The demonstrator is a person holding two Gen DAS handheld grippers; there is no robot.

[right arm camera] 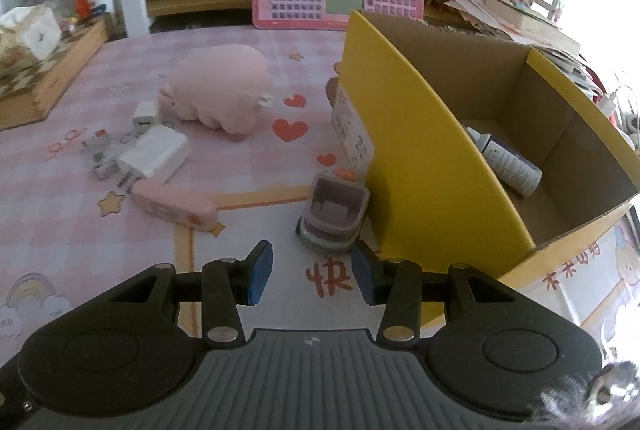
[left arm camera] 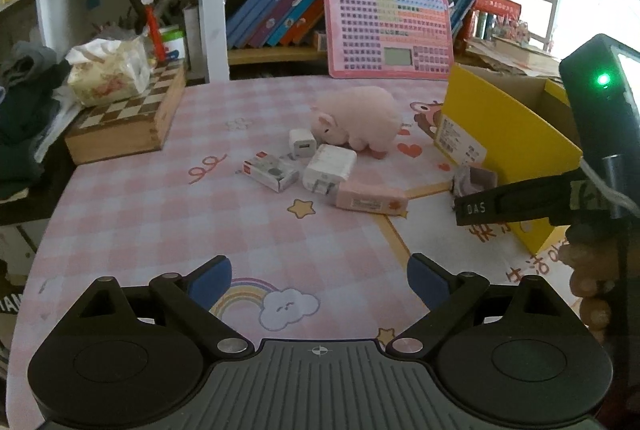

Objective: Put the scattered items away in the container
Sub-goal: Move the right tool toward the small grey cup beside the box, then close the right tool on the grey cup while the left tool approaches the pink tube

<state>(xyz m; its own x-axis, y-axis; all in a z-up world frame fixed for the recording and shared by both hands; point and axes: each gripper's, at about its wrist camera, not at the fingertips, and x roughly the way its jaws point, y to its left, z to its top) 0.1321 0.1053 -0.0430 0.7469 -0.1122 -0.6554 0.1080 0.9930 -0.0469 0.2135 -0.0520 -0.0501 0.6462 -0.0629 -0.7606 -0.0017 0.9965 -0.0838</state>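
Table mat [left arm camera: 160, 222]: pink check with stars and hearts, filling the middle of both views; red characters are printed on it, one reading "快" between my right fingertips.
Yellow box [right arm camera: 424, 166]: right half of the right view, open-topped, a printed label on its outer wall too small to read; one white bottle [right arm camera: 508, 166] lies inside.
Pink pig plush [left arm camera: 356, 120]: centre of the left view, standing on the mat.
Chargers: big white plug [left arm camera: 330, 168] and small white cube [left arm camera: 302, 143], just below-left of the pig, near a small carton [left arm camera: 272, 172].
Pink case [left arm camera: 370, 200]: lying flat, right of the big plug.
Toy truck [right arm camera: 332, 212]: lower centre of the right view, just beside the box wall.
Right gripper [right arm camera: 312, 272]: mine, spread, empty, just short of the truck; "DAS" shows on its finger in the left view.
Left gripper [left arm camera: 319, 280]: mine, spread wide, empty, low in frame.
Step, I judge: reaching for the truck; next I must straddle it, close, lift over the wall.
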